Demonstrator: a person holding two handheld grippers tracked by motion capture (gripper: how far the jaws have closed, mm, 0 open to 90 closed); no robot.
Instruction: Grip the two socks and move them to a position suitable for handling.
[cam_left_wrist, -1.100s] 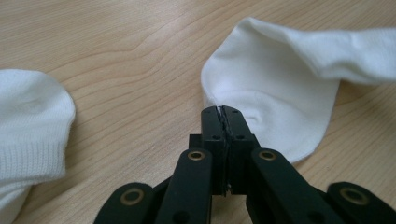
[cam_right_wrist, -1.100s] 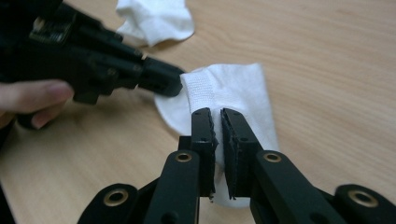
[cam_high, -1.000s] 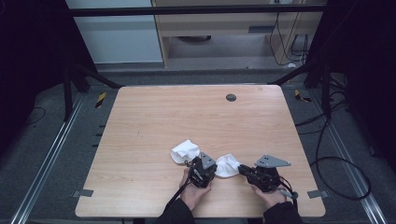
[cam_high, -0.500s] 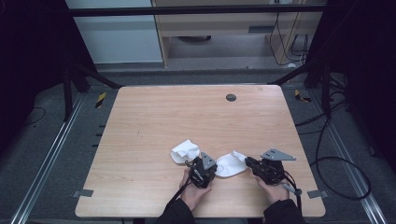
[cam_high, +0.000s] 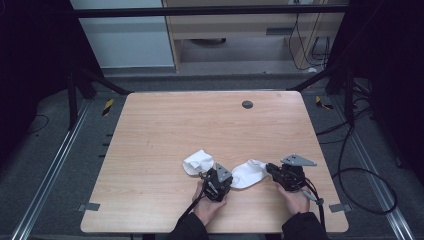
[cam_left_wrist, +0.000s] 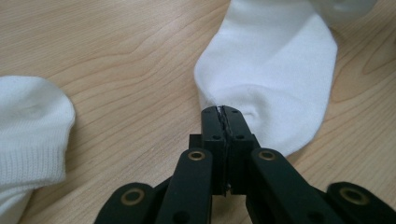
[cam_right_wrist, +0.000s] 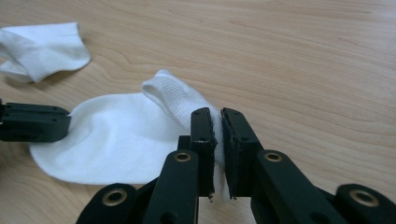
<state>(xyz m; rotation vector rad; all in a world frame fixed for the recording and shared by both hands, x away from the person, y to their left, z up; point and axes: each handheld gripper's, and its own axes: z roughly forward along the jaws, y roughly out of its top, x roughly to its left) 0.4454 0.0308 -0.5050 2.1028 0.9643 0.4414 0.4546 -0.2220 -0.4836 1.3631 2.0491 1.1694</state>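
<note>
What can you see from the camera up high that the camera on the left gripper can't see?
The high view alone takes in the whole table, both of the person's hands, the right gripper clamping the far end of the stretched sock, and the dark round hole near the table's far edge. The left gripper view alone gives a close look at the left gripper, its jaws pinched shut on a fold of that sock, and at the knit ribbing on the second sock. Both views share the two white socks and the wooden tabletop.
</note>
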